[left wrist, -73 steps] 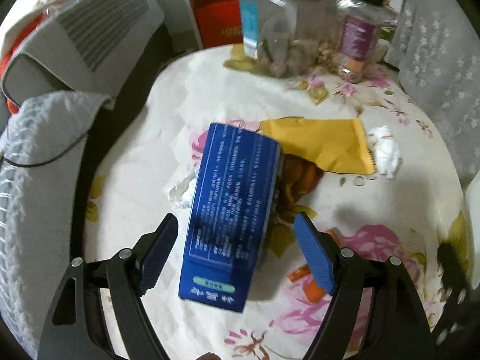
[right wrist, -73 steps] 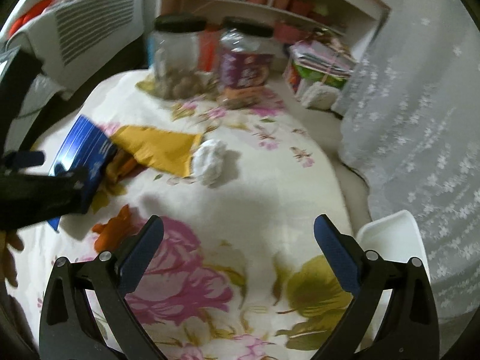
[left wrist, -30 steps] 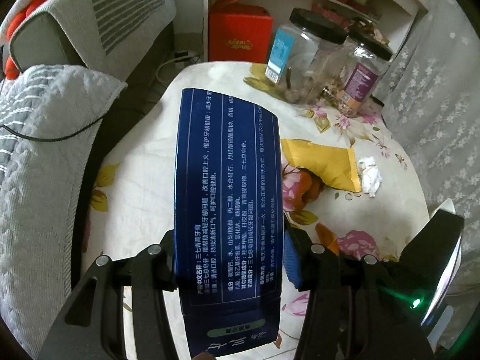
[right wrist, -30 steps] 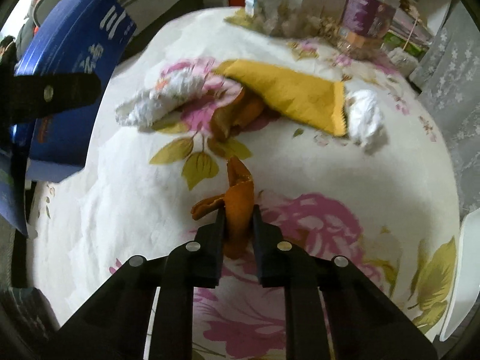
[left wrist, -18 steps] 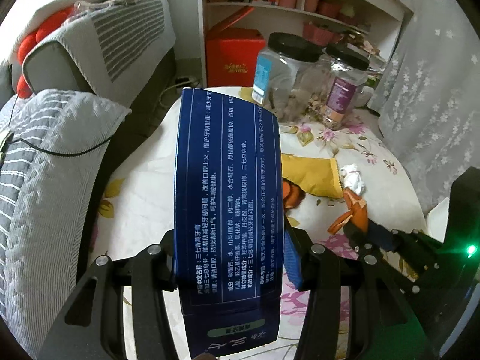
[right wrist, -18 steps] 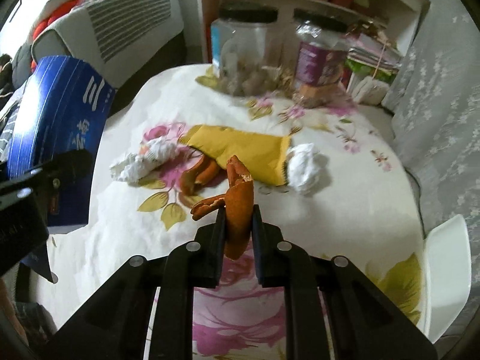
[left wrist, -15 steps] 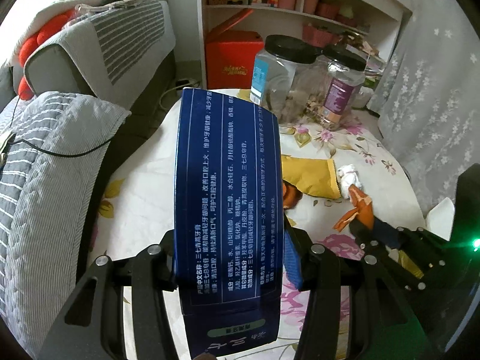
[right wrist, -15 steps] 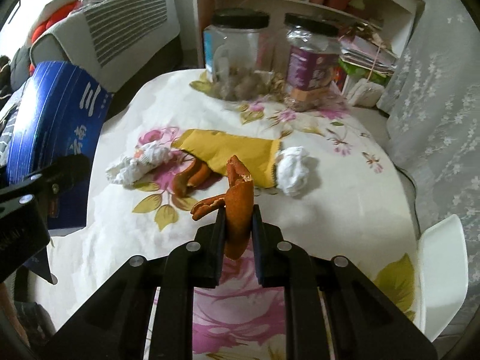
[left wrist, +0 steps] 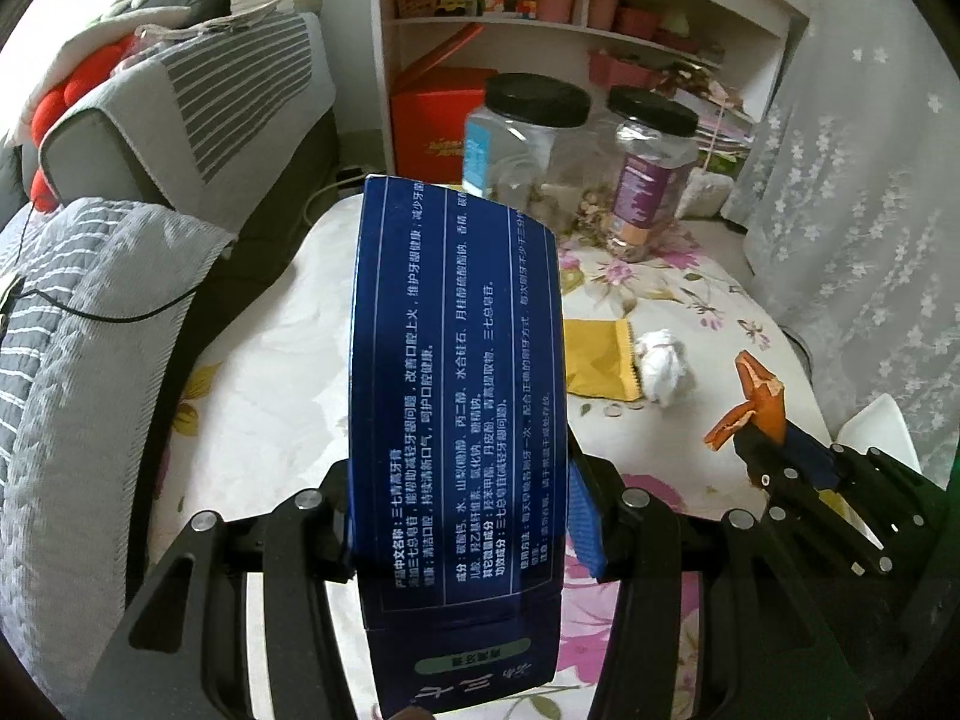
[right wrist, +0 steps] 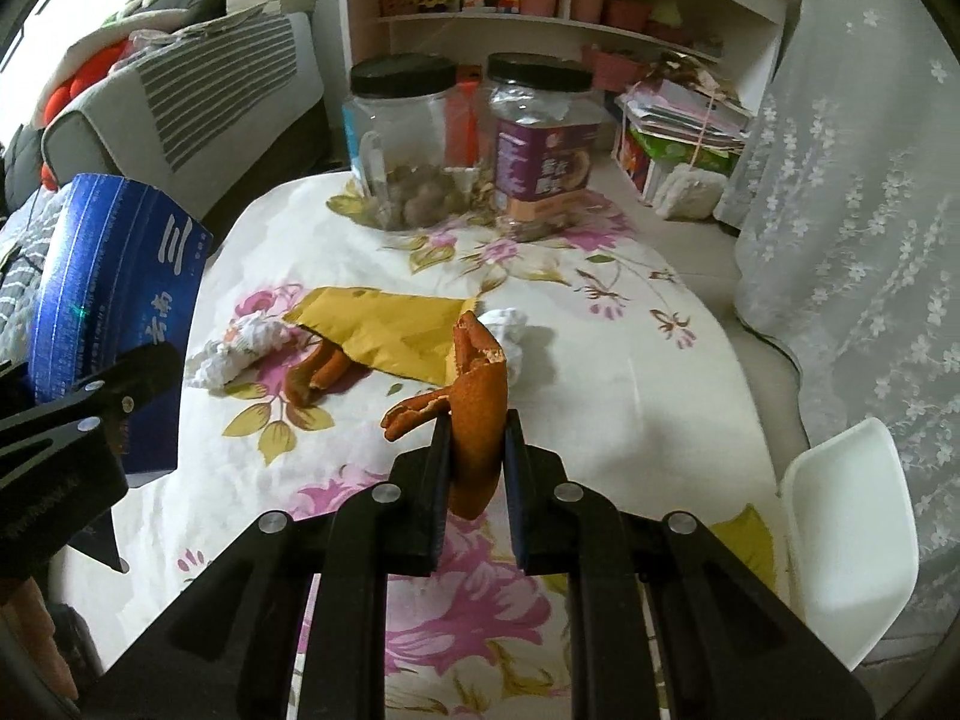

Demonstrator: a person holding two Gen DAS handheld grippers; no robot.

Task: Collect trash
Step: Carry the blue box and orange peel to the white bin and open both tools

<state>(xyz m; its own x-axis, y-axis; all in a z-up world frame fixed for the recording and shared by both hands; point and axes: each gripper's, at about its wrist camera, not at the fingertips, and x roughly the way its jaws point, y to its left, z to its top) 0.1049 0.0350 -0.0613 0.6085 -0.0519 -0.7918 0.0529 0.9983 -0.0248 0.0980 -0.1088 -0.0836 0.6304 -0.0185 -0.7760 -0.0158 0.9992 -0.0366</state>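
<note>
A long dark blue carton (left wrist: 456, 396) with white print is clamped between the pads of my left gripper (left wrist: 459, 522) and held above the round table (left wrist: 270, 360). My right gripper (right wrist: 474, 438) is shut on a curled piece of orange peel (right wrist: 477, 390), lifted over the floral tablecloth. That same gripper and its orange peel (left wrist: 753, 402) show at the right of the left wrist view. On the cloth lie a yellow wrapper (right wrist: 384, 324), another strip of orange peel (right wrist: 318, 372), a crumpled white tissue (right wrist: 240, 348) and a white paper ball (right wrist: 510, 324).
Two clear jars with black lids (right wrist: 408, 138) (right wrist: 540, 138) stand at the table's far edge. A grey striped sofa (left wrist: 120, 192) runs along the left. Shelves (right wrist: 540, 6) fill the back wall, a lace curtain (right wrist: 870, 210) hangs right, and a white chair (right wrist: 846, 540) stands near right.
Both grippers have risen and drawn back from the table with their loads still held. The trash on the cloth now looks smaller and farther away. Neither grip has altered.
</note>
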